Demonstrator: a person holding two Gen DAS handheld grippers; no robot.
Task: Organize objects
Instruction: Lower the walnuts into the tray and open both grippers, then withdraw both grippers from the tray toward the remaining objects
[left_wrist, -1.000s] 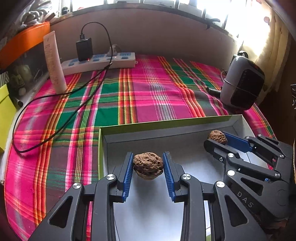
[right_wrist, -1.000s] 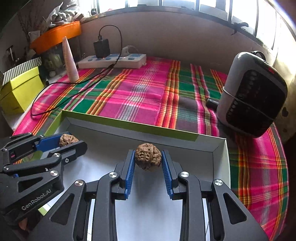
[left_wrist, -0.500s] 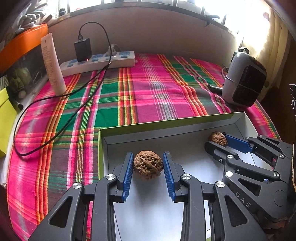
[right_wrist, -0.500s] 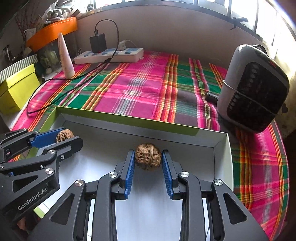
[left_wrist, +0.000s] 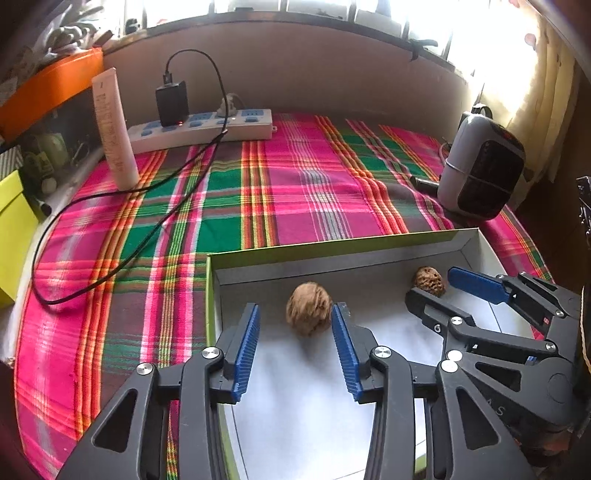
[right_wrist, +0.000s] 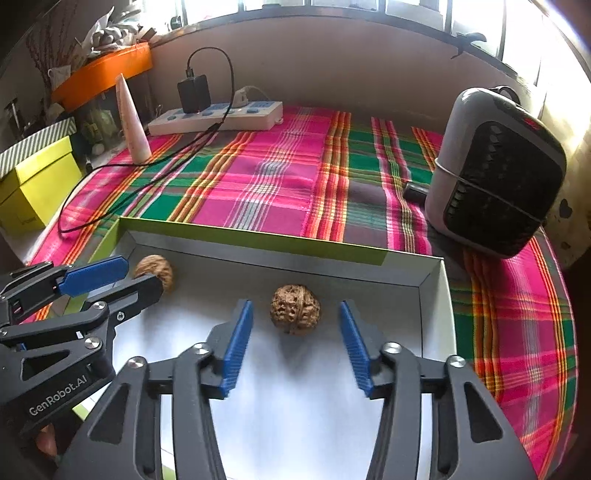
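A shallow white box with a green rim (left_wrist: 332, 245) (right_wrist: 258, 236) lies on the plaid cloth. One brown walnut (left_wrist: 308, 308) rests on the box floor between the spread blue pads of my left gripper (left_wrist: 295, 325), which is open. A second walnut (right_wrist: 294, 309) rests on the floor between the pads of my right gripper (right_wrist: 295, 332), also open. In the left wrist view the right gripper (left_wrist: 447, 284) and its walnut (left_wrist: 428, 280) show at the right. In the right wrist view the left gripper (right_wrist: 129, 273) and its walnut (right_wrist: 157, 271) show at the left.
A small grey heater (right_wrist: 495, 173) (left_wrist: 480, 170) stands on the cloth at the right. A white power strip (left_wrist: 199, 129) (right_wrist: 218, 118) with a black charger and trailing cable (left_wrist: 122, 236) lies at the back. A white tube (left_wrist: 114, 129) stands back left, a yellow box (right_wrist: 37, 181) beyond the cloth's left edge.
Both grippers have opened and let go of their walnuts, which now rest on the box floor. Both grippers have drawn back slightly.
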